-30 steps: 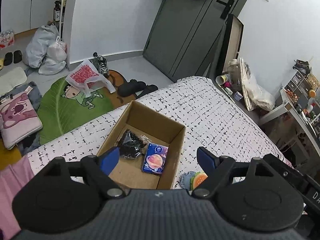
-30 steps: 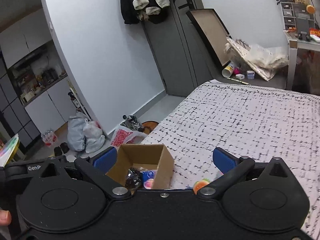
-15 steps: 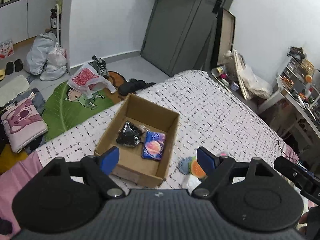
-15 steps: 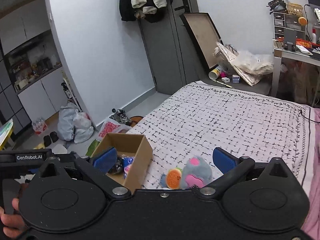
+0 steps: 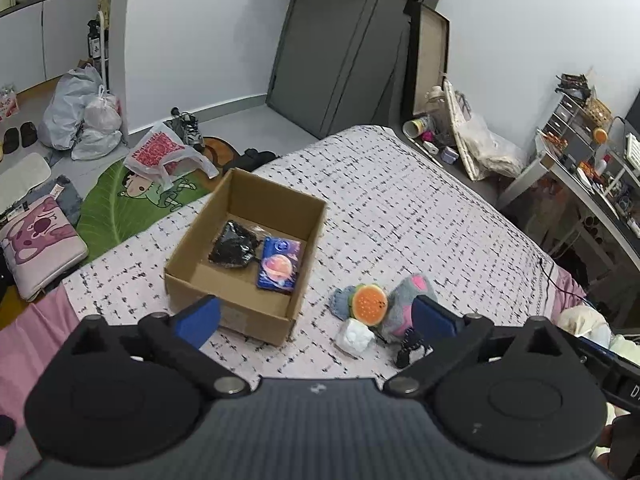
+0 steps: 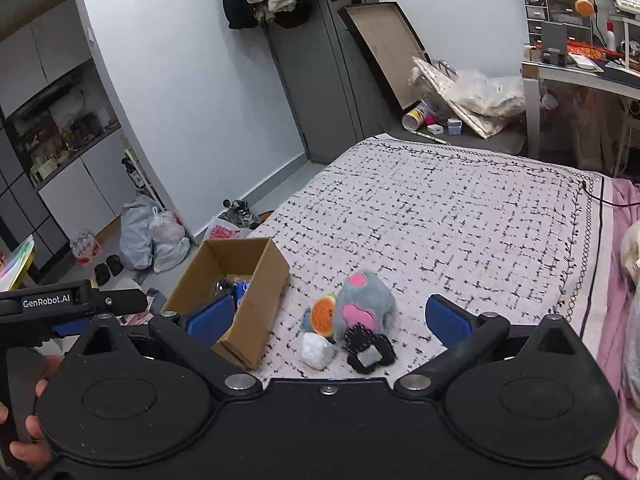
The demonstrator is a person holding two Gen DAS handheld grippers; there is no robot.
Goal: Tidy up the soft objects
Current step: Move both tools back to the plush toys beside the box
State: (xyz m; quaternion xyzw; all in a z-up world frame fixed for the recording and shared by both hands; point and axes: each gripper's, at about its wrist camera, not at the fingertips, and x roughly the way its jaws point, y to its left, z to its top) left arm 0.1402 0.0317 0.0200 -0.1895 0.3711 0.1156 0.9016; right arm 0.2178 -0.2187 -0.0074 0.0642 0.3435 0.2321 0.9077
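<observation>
An open cardboard box [image 5: 188, 276] [image 6: 256, 312] stands on the bed and holds a black bundle [image 5: 234, 246] and a blue packet [image 5: 278, 266]. Right of it lies a pile of soft toys: a grey and pink plush [image 5: 406, 296] [image 6: 366, 300], an orange round toy [image 5: 370, 304] [image 6: 323, 316], a white ball [image 5: 354, 336] [image 6: 318, 350] and a small black toy [image 6: 366, 346]. My left gripper [image 5: 316, 318] hovers above the bed short of the box; its jaws are opening, with nothing between them. My right gripper [image 6: 328, 318] is open above the pile and touches nothing.
The bed cover [image 6: 460, 220] is white with black dashes, and a black cable [image 6: 600, 196] lies at its right edge. Pink sheet [image 5: 36, 328] shows at the near left. Bags [image 5: 80, 112], a green mat [image 5: 116, 208] and a cushion [image 5: 36, 248] lie on the floor; a desk [image 6: 580, 76] stands at the right.
Both grippers have drawn back from the box, so the toy pile beside it has come into view. The left jaws now stand wider apart.
</observation>
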